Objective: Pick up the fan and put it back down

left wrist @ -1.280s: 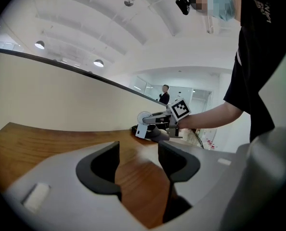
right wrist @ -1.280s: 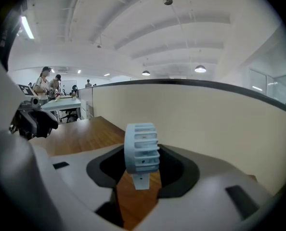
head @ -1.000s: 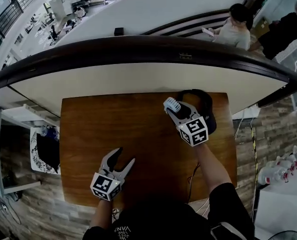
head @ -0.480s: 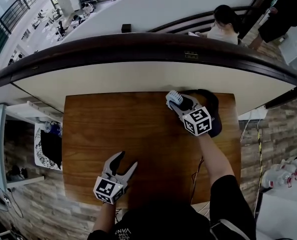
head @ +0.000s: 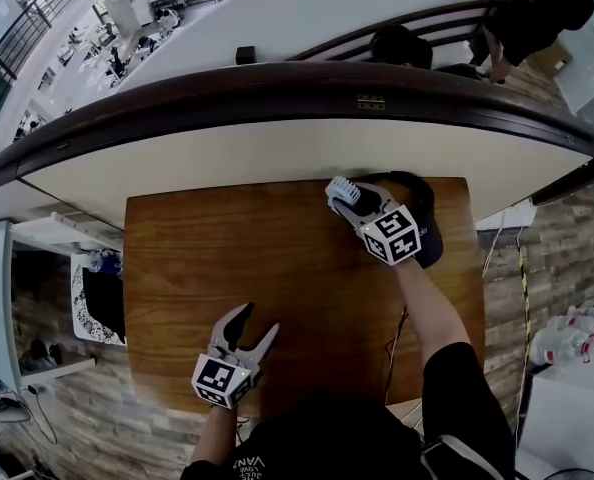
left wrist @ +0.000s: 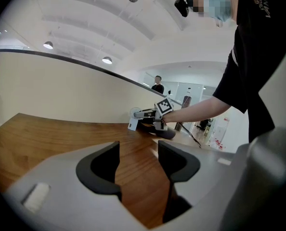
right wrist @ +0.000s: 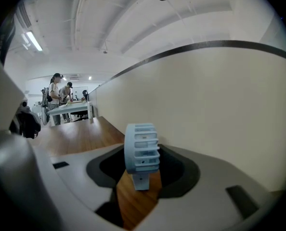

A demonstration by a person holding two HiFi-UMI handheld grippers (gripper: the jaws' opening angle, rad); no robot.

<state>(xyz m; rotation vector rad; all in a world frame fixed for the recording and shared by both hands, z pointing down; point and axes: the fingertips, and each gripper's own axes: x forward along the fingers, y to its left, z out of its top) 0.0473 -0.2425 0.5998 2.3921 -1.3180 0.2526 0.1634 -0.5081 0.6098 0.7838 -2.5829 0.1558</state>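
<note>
Lowered slightly, right tongs (head: 351, 199) grasp the fan (right wrist: 142, 150), stem upright, disc edge-on, over the desk (head: 227, 258); left tongs (head: 254, 321) gape, released.

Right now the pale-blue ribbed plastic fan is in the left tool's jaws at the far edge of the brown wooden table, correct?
Wrong side: the right tool has the pale-blue ribbed plastic fan in its jaws, at the far edge of the brown wooden table. The right gripper view shows it.
</note>
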